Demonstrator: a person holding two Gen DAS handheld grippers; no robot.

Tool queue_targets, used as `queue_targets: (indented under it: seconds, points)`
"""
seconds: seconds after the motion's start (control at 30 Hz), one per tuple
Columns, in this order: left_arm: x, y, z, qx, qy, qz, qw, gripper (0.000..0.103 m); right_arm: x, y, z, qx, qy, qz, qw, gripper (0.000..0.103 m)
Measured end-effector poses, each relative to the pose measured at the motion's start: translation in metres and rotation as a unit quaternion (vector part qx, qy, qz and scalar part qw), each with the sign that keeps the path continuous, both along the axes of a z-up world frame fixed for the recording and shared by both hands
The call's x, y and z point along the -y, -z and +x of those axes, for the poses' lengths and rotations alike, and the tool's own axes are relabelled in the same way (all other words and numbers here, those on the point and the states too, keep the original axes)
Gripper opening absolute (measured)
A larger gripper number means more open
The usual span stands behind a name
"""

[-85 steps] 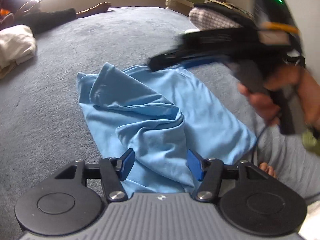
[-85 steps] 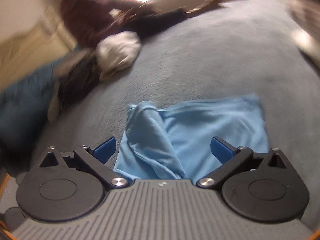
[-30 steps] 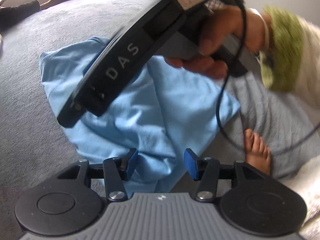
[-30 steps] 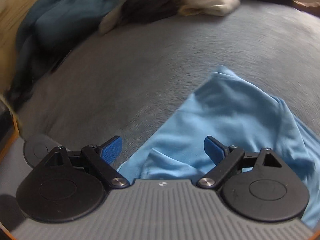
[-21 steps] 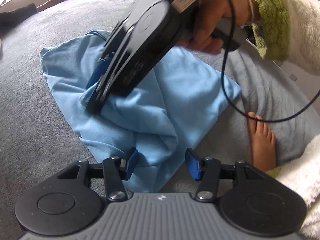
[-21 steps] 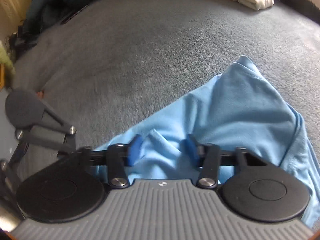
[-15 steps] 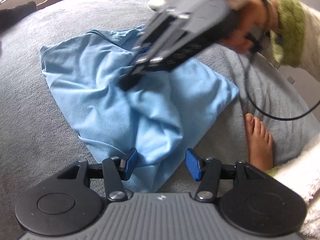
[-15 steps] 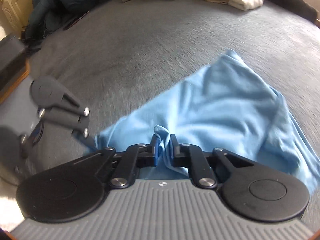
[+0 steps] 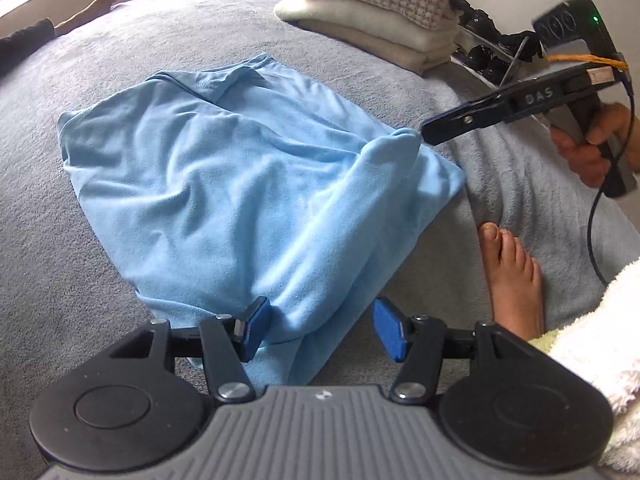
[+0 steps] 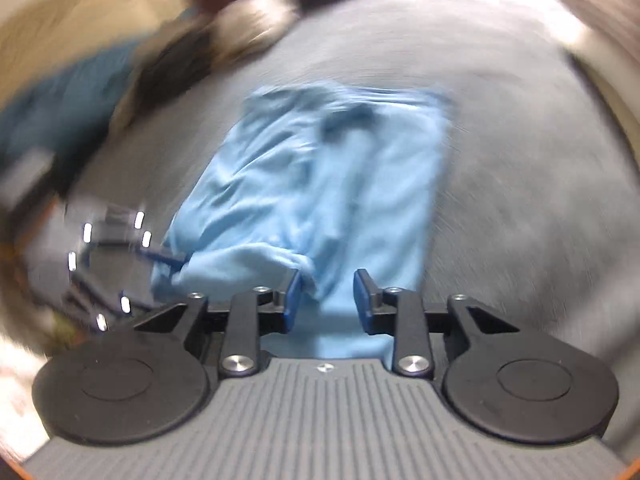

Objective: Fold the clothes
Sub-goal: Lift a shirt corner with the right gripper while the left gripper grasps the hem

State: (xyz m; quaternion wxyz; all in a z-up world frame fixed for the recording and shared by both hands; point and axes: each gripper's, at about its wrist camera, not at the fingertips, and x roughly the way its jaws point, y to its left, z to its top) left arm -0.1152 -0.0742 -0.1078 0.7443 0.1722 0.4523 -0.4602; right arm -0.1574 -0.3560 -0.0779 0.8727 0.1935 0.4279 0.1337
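Observation:
A light blue garment lies rumpled on the grey blanket. My left gripper sits at its near edge with the jaws opening. A thick fold lies between them, against the left pad only. My right gripper, in a person's hand, has its tip at the raised right corner of the garment. In the blurred right wrist view my right gripper has its jaws opening, and the garment shows in the gap with no pad pressing on it.
A stack of folded clothes sits at the back right. A bare foot rests on the blanket right of the garment, beside a white fluffy sleeve. A black cable hangs from the right gripper. Another person's arm lies far left.
My right gripper shut on a fold at the garment's left part, swept it across to the right side, and its jaws have parted again. The left gripper stayed put.

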Motion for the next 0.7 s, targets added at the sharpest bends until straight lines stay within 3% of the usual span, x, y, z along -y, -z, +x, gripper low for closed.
queue_targets:
  seconds: [0.1,0.2,0.4,0.5,0.63,0.7]
  points:
    - [0.003,-0.002,0.001,0.004,0.001,0.005,1.0000,0.058,0.016,0.009,-0.018,-0.011,0.074,0.071,0.995,0.044]
    - [0.004,-0.006,-0.002,0.011,0.005,0.009,0.9999,0.058,0.024,0.020,-0.018,-0.030,0.115,0.131,0.984,0.048]
    - [0.003,-0.015,-0.011,0.040,0.017,0.020,0.9988,0.058,0.021,0.048,-0.002,-0.098,0.167,0.255,0.947,0.056]
    - [0.000,-0.019,-0.014,0.055,0.018,0.027,0.9980,0.058,0.013,0.056,0.006,-0.118,0.172,0.266,0.941,0.056]
    - [-0.003,-0.020,-0.019,0.087,0.020,0.045,0.9950,0.058,0.000,0.056,0.019,-0.119,0.166,0.250,0.946,0.054]
    - [-0.005,-0.020,-0.021,0.108,0.021,0.058,0.9923,0.058,-0.005,0.054,0.024,-0.114,0.162,0.239,0.951,0.038]
